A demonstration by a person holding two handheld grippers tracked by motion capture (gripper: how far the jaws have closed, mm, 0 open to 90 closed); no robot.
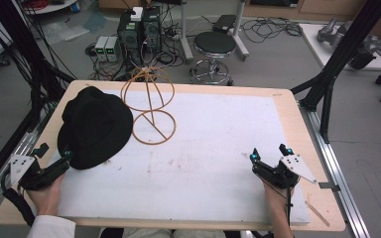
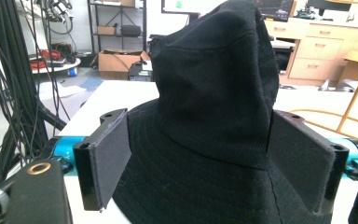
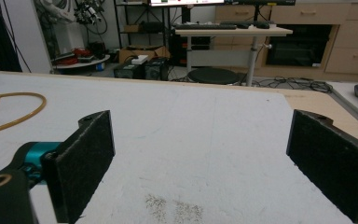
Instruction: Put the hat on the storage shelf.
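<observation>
Hat [image 2: 214, 116] black stitched fabric, brim between wide-open left gripper [image 2: 214, 158] pads; right gripper [image 3: 200, 163] open, empty

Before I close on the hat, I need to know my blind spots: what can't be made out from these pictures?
- Left gripper pads on the black hat: touching or just clear cannot be told; in the left gripper view the brim covers the pad edges.
- Wire hat stand: in the left gripper view the hat hides most of it.
- The hat's far brim: in the high view its crown hides that edge.

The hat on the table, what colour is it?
Black; the hat shows best in the high view.
</observation>
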